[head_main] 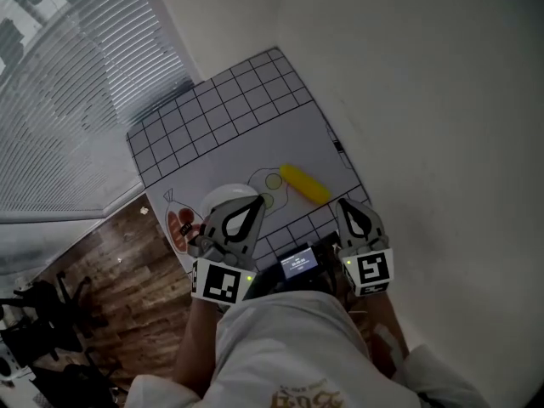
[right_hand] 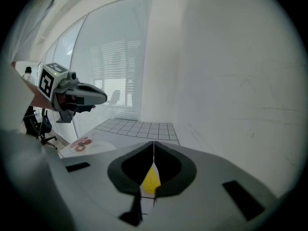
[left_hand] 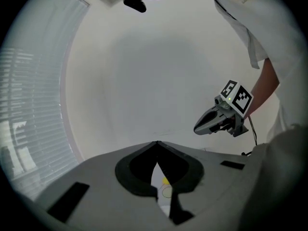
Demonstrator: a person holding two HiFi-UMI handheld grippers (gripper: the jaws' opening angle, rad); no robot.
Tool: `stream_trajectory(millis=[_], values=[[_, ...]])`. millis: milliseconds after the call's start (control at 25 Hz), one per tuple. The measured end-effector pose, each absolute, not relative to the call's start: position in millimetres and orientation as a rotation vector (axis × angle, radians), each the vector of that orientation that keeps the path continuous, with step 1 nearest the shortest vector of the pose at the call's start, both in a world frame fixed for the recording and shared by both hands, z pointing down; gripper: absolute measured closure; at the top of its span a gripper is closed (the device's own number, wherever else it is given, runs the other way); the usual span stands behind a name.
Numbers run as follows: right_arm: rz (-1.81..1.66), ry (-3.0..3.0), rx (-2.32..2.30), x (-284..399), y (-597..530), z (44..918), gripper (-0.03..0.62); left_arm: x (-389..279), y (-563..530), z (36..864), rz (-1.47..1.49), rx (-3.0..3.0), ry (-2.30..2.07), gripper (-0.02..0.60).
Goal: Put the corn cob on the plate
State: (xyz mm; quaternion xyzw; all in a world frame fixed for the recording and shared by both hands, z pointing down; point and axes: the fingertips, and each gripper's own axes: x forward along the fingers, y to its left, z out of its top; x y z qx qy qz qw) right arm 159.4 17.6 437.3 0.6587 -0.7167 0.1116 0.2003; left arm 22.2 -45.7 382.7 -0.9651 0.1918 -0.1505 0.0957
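Head view: my left hand-held gripper, jaws together, empty.
Right hand-held gripper: jaws together, empty.
Table: corn cob near plate, apart.
Room: blinds at left.

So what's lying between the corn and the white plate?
Nothing solid: in the head view, only bare mat with thin drawn outlines separates the corn from the plate.

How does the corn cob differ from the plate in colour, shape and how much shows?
The corn cob is yellow, the plate white. The corn cob is long and lies aslant; the plate is round. The corn cob shows whole; the left gripper covers part of the plate. Both lie on the mat, apart.
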Motion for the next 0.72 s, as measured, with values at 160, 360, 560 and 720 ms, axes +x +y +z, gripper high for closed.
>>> stream_trajectory(millis=[160, 360, 560, 720], values=[[0.324, -1.989, 1.864, 167, 22, 446, 0.586, 44, -41, 400, -0.503, -2.883, 0.476, 0.574], [0.359, -1.972, 1.851, 169, 18, 457, 0.586, 59, -44, 422, -0.576, -2.874, 0.407, 0.574], [0.389, -1.955, 1.828, 173, 17, 466, 0.586, 66, -43, 443, -0.644, -2.888, 0.356, 0.574], [0.407, -1.943, 1.816, 177, 17, 477, 0.585, 72, -41, 460, -0.701, -2.888, 0.304, 0.574]])
